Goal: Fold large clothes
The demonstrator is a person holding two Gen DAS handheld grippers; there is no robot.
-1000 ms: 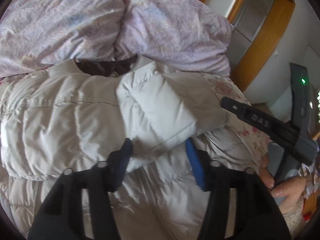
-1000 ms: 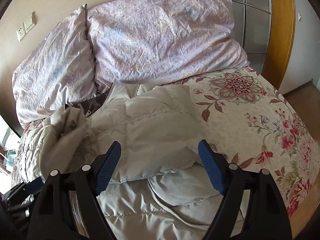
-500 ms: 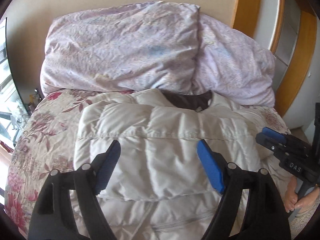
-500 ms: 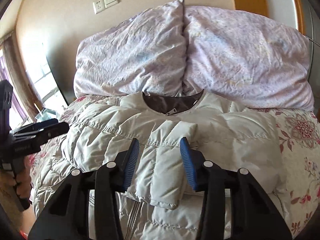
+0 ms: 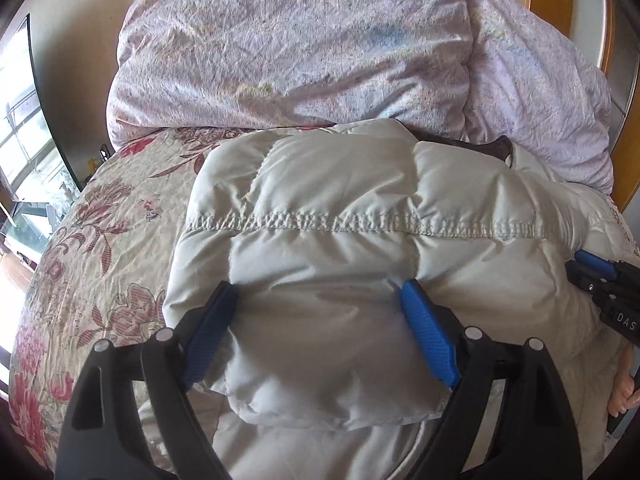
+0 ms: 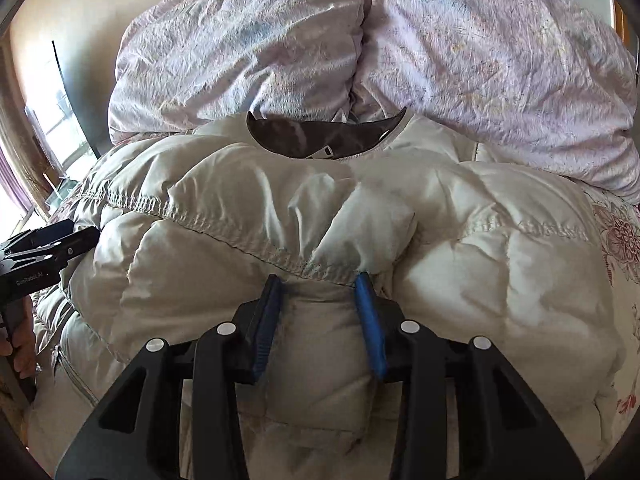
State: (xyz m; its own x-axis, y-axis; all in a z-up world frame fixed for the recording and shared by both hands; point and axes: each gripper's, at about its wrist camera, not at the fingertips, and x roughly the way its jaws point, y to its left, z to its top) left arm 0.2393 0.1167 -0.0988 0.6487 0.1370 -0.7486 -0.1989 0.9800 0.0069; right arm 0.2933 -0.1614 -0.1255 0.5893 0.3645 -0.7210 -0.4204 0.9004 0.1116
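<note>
Both grippers down on a puffy cream jacket (image 6: 460, 264) spread on a bed.

Near: left gripper (image 5: 320, 336) jaws wide and opening, a folded sleeve (image 5: 328, 344) lying between the blue pads, fabric bulging against them; right gripper (image 6: 322, 320) narrow and closing, pads pinching a bunched fold of the jacket's other sleeve (image 6: 324, 344) (each gripper also peeks into the other's view at the edge). Mid: jacket lies front-up across the floral bedspread (image 5: 100, 248), sleeves folded over the chest, dark collar lining (image 6: 316, 140) at the far end. Far: two crumpled lilac pillows (image 6: 248, 48) touching the collar, against the wall.
</note>
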